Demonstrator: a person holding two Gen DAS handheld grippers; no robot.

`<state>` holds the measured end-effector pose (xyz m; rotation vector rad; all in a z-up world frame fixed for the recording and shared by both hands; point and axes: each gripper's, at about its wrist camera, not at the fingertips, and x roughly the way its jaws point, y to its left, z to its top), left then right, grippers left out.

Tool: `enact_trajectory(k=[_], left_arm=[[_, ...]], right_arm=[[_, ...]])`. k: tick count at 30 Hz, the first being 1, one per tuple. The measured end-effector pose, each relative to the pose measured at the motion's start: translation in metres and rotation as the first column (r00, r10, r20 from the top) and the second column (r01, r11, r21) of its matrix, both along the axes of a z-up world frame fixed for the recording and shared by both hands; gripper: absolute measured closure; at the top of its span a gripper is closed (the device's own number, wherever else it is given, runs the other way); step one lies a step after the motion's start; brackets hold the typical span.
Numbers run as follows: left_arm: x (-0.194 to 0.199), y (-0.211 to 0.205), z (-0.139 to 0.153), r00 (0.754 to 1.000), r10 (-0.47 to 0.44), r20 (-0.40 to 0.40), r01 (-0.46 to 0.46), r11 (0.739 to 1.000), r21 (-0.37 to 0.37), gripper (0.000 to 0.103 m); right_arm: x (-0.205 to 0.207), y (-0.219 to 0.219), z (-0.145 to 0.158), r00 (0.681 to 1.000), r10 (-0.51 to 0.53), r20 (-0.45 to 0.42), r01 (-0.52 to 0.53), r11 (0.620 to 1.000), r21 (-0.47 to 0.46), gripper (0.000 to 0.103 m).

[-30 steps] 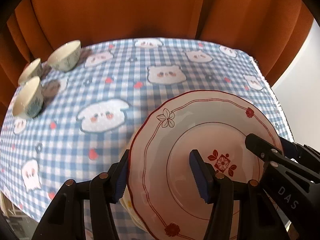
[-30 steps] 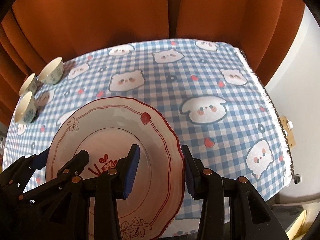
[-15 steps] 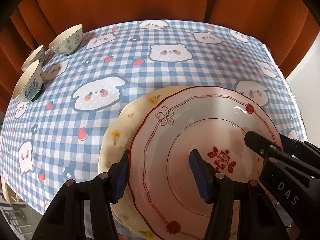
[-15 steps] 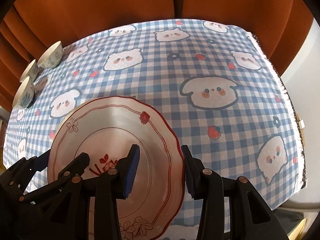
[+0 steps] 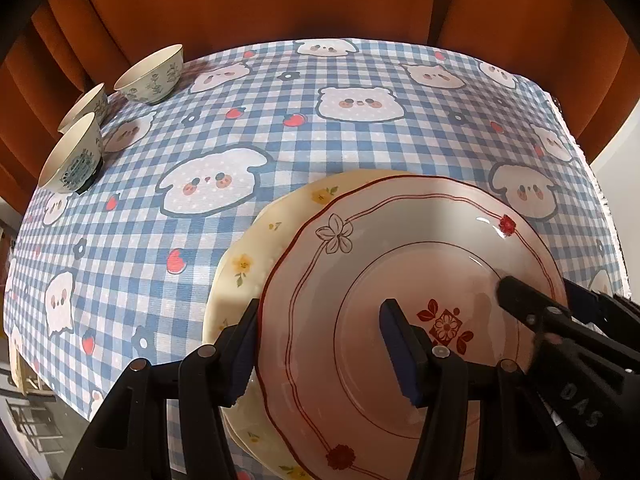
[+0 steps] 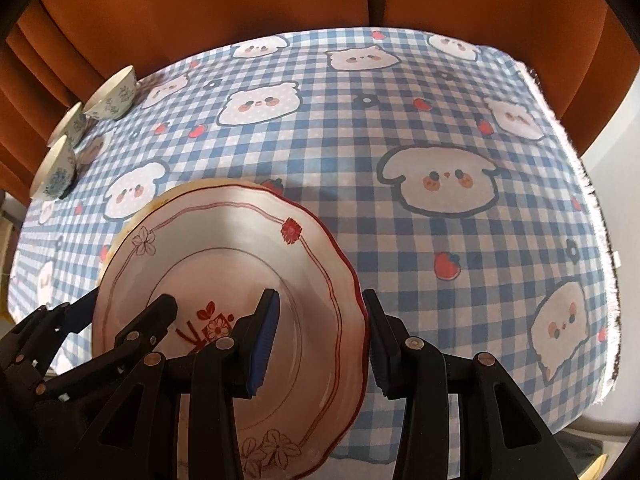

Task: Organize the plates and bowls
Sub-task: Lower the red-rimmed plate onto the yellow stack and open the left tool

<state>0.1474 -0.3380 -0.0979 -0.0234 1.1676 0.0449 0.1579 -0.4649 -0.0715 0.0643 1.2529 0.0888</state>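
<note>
The red-rimmed plate (image 5: 404, 300) is gripped at opposite edges: the left gripper (image 5: 320, 344) is clamped over its left rim, one finger above the plate and one below, and the right gripper (image 6: 320, 332) is clamped likewise over its right rim. The plate is held just over a yellow flowered plate (image 5: 248, 264) lying on the checked cloth of the counter (image 6: 440, 168); whether the two plates already touch cannot be told from either view. The held plate sits offset toward the right of the lower one, not centred. Three bowls (image 5: 150, 78) are grouped at the far left edge of the counter, well apart from the plates. Judged risks: if the fingers are released unevenly, the plate could tip and strike the lower plate's rim, chipping either. If it is set down while offset, the stack would probably sit crooked and could slide. The lower fingers, trapped between the plates, may drag the yellow plate sideways on withdrawal.
</note>
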Motion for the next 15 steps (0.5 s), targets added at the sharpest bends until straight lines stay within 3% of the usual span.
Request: enact_trajectory(k=[2,3,5,15], left_arm=[[0.0,0.001,0.0,1.0,0.0,0.001,0.0,1.0,0.002,0.044],[0.0,0.001,0.0,1.0,0.0,0.002,0.0,1.0,0.002,0.044],[0.0,0.002,0.0,1.0,0.006,0.002,-0.006,1.0,0.005,0.044],[-0.004,0.006,0.001,0.999,0.053,0.0,-0.053,0.996,0.07,0.044]], right_arm=[[-0.003,-0.006,0.003,1.0,-0.02,0.007,0.02,1.0,0.005,0.059],[-0.004,-0.01,0.005,0.999,-0.029,0.016,0.029,1.0,0.011,0.07],[-0.005,-0.014,0.008,0.999,-0.033,0.027,0.032,0.999,0.04,0.077],[0.0,-0.001,0.007,1.0,0.019,0.015,-0.019,0.999,0.031,0.077]])
